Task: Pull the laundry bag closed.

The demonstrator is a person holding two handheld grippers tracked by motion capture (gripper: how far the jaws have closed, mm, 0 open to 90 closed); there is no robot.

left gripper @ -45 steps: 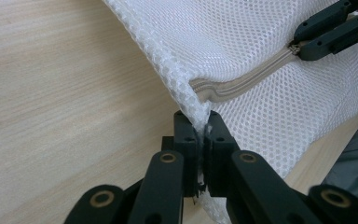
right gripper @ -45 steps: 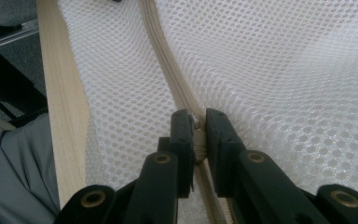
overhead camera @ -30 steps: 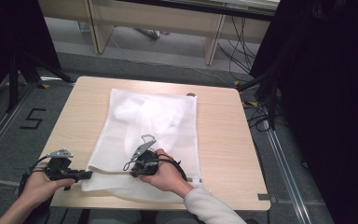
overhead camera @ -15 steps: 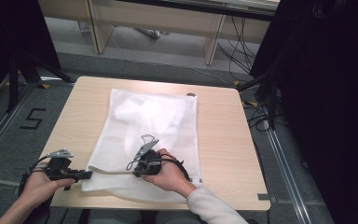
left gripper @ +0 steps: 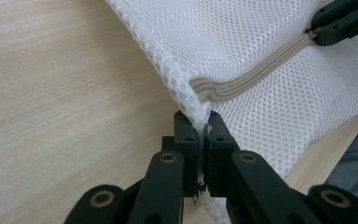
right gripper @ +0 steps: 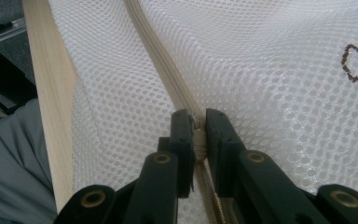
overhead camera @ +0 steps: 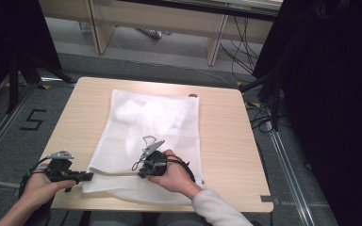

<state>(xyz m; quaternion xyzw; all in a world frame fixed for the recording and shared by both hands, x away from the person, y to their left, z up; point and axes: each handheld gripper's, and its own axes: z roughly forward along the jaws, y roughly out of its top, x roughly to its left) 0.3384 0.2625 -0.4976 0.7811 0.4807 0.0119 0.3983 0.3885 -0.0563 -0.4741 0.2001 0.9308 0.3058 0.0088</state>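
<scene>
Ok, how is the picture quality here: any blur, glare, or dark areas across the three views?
High view: even light on the table, but both sides fall into near-black, and the white mesh laundry bag looks washed out, its weave lost. Left gripper view: mesh and zipper sharp, the nearest parts of the left tool slightly soft. Right gripper view: weave crisp near the right tool, no glare.

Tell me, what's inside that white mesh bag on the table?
Through the mesh bag a paler, crumpled shape shows in the far half, probably white cloth; the netting hides what it is. The left claw pinches the bag's corner, and the right claw grips its zipper.
</scene>
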